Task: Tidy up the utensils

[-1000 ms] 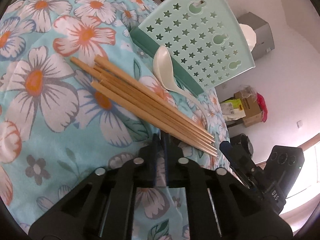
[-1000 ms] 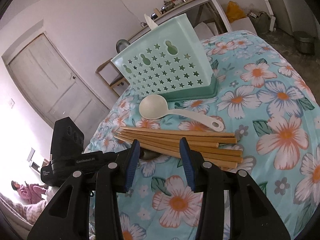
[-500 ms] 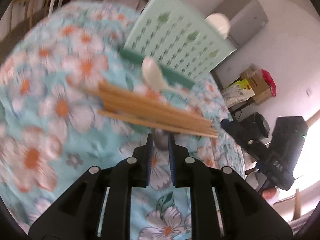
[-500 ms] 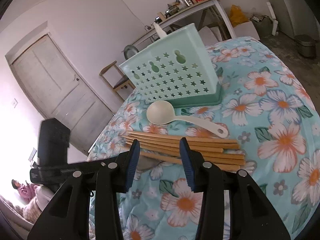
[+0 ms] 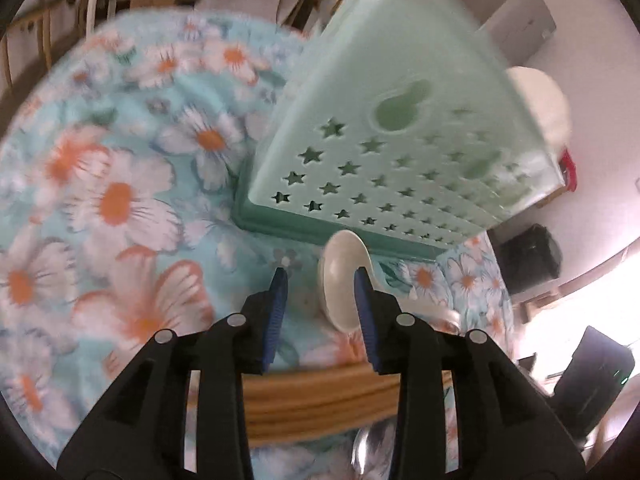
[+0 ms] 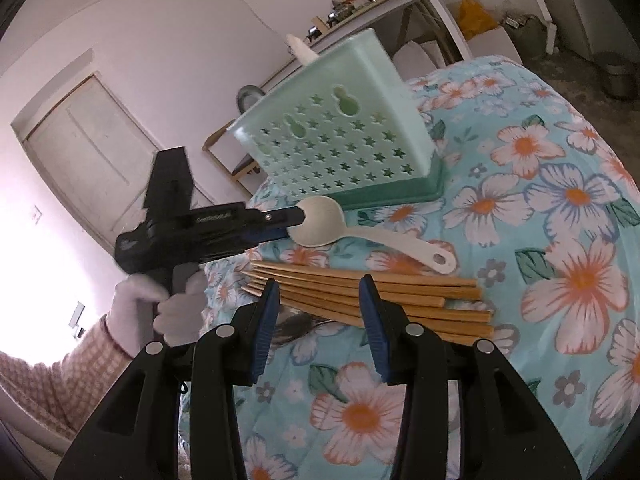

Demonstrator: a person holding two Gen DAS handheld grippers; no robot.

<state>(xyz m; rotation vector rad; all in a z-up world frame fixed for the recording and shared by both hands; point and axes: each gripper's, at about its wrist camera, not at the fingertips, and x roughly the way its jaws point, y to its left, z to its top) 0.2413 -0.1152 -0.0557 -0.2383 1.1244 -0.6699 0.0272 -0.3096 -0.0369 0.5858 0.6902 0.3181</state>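
Observation:
A white plastic spoon [image 6: 320,220] lies on the flowered cloth in front of the mint star-holed basket [image 6: 340,140]. In the left wrist view its bowl [image 5: 342,276] sits between the fingers of my left gripper [image 5: 320,288], close to the right pad. The jaws are opening and the left pad stands clear of it. The left gripper [image 6: 296,216] reaches the bowl from the left. Several wooden chopsticks [image 6: 380,292] lie side by side below the spoon. My right gripper [image 6: 319,292] hovers open over their left ends, holding nothing.
A metal spoon [image 6: 296,328] lies partly under the chopsticks. Another white utensil [image 5: 536,100] sticks out of the basket. A gloved hand [image 6: 160,312] with a checked sleeve holds the left gripper. The cloth's edge drops off at left; a door and shelf table stand behind.
My left gripper has moved forward over the chopsticks to the white spoon's bowl by the basket, and its jaws have gone from shut to open. The right gripper has stayed put.

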